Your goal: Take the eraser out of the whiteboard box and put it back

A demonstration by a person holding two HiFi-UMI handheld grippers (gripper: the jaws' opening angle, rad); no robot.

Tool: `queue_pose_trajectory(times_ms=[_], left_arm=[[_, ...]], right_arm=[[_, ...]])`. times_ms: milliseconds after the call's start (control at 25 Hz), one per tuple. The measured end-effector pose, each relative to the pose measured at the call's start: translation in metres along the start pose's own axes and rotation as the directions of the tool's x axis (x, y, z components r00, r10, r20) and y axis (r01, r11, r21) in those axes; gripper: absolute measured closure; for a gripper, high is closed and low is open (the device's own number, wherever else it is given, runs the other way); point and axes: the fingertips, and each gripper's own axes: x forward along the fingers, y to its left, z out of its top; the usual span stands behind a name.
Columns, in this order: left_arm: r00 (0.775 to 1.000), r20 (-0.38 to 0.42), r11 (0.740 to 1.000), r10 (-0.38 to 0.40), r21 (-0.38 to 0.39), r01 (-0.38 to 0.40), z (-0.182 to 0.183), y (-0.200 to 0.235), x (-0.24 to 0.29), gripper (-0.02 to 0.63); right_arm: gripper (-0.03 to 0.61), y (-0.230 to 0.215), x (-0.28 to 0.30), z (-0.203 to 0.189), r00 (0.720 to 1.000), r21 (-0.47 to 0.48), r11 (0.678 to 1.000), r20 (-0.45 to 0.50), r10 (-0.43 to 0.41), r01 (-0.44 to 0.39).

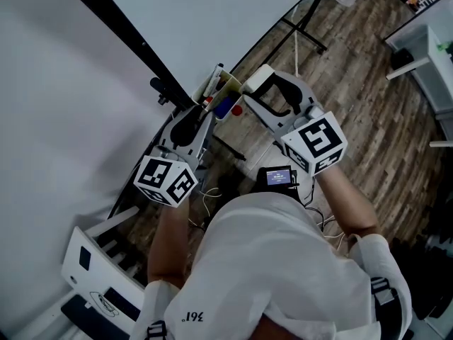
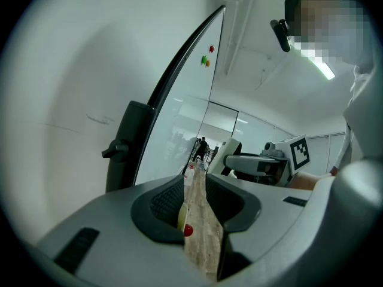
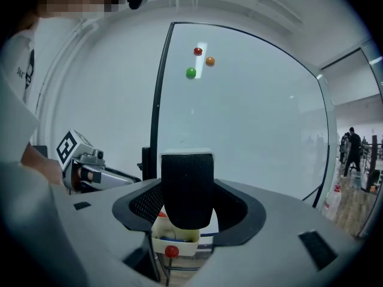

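The whiteboard [image 1: 78, 76] fills the head view from 9 to 12 o'clock, with its box [image 1: 224, 91] fixed at the frame's edge. The right gripper [image 3: 187, 205] has its jaws clamped on the eraser [image 3: 187, 181], which is out of the box and just above it, probably so it can drop straight back in. The left gripper [image 2: 196, 199] hovers beside the box, jaws slightly apart and empty. The head view shows the eraser's white back. Only the right gripper view shows its black felt, with the box at 6 o'clock.
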Motion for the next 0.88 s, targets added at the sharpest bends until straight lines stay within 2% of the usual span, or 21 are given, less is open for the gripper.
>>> queue_pose_trajectory(times_ms=[880], left_arm=[[0.997, -0.063, 0.999, 0.042, -0.008, -0.043, -0.025, 0.02, 0.014, 0.495]], right_arm=[[0.314, 0.017, 0.063, -0.055, 0.988, 0.022, 0.996, -0.125, 0.094, -0.092]])
